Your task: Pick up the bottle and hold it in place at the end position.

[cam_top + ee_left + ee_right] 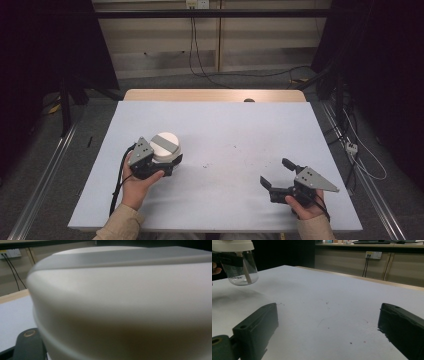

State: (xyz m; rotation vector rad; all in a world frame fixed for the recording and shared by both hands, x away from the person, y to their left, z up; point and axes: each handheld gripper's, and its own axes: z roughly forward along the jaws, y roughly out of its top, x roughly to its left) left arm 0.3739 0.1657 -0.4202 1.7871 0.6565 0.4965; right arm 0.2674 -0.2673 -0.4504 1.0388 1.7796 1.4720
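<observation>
Both grippers sit in the lower part of the high view, one to each side of the pale blue table [235,130]. At lower left, the left gripper [172,161] is clamped on a jar [164,146], its black jaws pressed against the body just below the white lid [165,141], which has a grey band running across its top. The person's left hand [137,182] wraps the gripper's handle from below, a beige sleeve [120,225] showing at the bottom edge, and a black cable [118,185] trails down beside the wrist.

From the left gripper view, the white lid [120,302] looms large and blurred, close to the lens, the grey band [120,258] crossing its upper part; a bit of one black jaw shows in the lower left corner.

In the right gripper view, the jar [239,267] appears in the upper left corner, clear-walled with a white cap, a dark jaw across it, and a pale stick standing inside. It hangs clear above the table surface, with a soft shadow beneath.

At lower right of the high view, the right gripper [277,173] has its jaws spread wide apart with nothing between them, held low over the table by the right hand [305,205]. It lies well apart from the jar.
</observation>
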